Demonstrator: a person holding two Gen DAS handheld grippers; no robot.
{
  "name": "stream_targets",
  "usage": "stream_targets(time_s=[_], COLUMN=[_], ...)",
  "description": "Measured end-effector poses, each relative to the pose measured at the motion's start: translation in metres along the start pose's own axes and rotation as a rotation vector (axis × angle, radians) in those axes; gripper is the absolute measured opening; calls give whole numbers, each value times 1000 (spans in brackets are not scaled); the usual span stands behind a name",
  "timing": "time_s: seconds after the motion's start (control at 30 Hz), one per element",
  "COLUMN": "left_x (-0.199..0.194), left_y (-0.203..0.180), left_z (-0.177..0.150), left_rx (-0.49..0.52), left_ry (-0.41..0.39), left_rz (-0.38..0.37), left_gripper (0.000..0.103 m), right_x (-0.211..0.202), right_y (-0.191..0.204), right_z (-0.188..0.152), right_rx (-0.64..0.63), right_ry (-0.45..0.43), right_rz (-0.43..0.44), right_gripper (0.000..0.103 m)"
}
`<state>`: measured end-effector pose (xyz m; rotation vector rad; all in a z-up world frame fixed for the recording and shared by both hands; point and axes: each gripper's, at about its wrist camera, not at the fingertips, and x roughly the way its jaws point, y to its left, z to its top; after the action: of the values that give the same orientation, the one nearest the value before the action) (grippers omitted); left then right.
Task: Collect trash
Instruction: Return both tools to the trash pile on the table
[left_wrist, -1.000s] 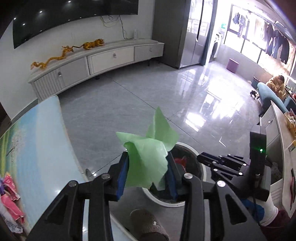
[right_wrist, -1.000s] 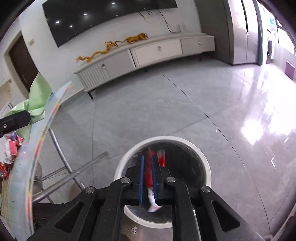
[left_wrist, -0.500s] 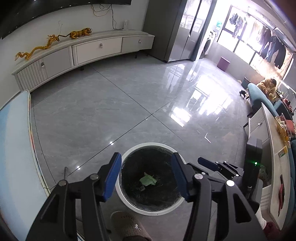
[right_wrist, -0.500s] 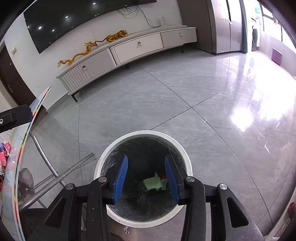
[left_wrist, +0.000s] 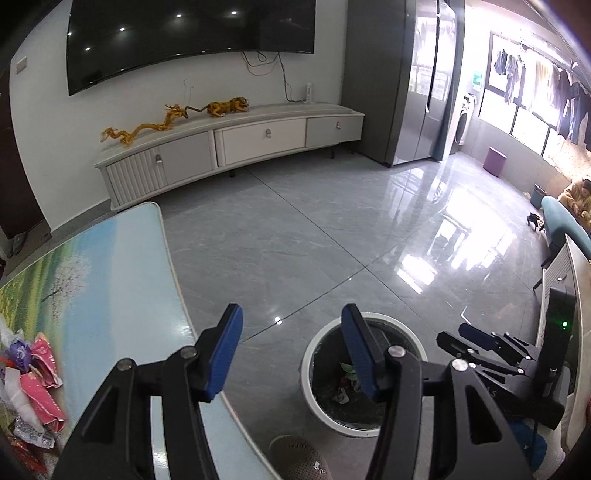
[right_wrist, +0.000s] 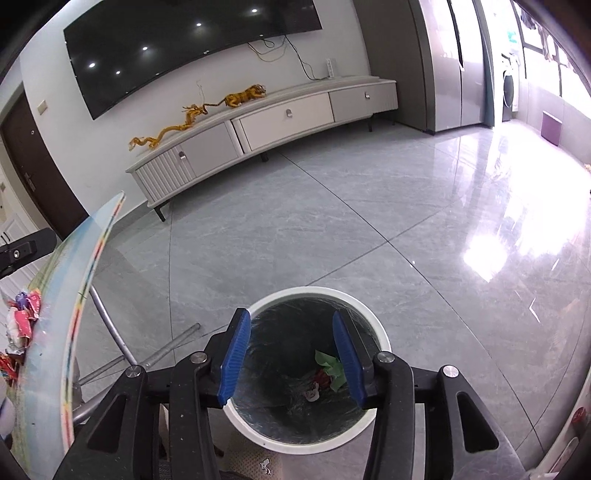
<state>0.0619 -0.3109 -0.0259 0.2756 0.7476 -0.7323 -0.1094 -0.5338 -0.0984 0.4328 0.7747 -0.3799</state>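
Blue ribbed pads line both pairs of jaws, and nothing lies between either pair. The right gripper (right_wrist: 291, 350) hangs directly over the mouth of the white-rimmed bin (right_wrist: 376, 334), its jaws parted and widening; that placement suits a drop, since anything let go from there would fall straight into the dark liner. At the bottom of the bin lie a crumpled green paper (right_wrist: 328, 363), a red scrap (right_wrist: 322, 377) and a small white scrap (right_wrist: 312, 393), so these pieces already count as collected. The left gripper (left_wrist: 291, 350) also stands with its jaws apart and empty, but it sits off to one side: its left pad hangs above the edge of the round table (left_wrist: 110, 280) while its right pad overlaps the bin's rim in the left wrist view. That in-between position, judged from the layout, fits a gripper that is free to go back to the table for more. On the near left part of the table a heap of pink and red wrappers (left_wrist: 35, 384) waits, well apart from the bin, and this looks like the trash left to gather. A slippered foot (left_wrist: 299, 458) stands just beside the bin, close to both the table and the floor container.
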Motion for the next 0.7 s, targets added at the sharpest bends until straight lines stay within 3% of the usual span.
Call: stream_targets(time_s=[0.33, 0.57, 0.7], left_x=[-59, -108, -132], left_y=[47, 94, 122], left_z=[-16, -33, -47], left_rx=[-46, -106, -167], left_ry=[-96, -178, -210], left_rz=[116, 214, 238], left_gripper=[54, 54, 61], right_x=[-31, -49, -59], right_y=[56, 116, 148], right_z=[13, 15, 17], right_rx=[-85, -186, -243], right_ry=[-65, -90, -104], right_rz=[26, 56, 74], right_gripper=[47, 50, 52])
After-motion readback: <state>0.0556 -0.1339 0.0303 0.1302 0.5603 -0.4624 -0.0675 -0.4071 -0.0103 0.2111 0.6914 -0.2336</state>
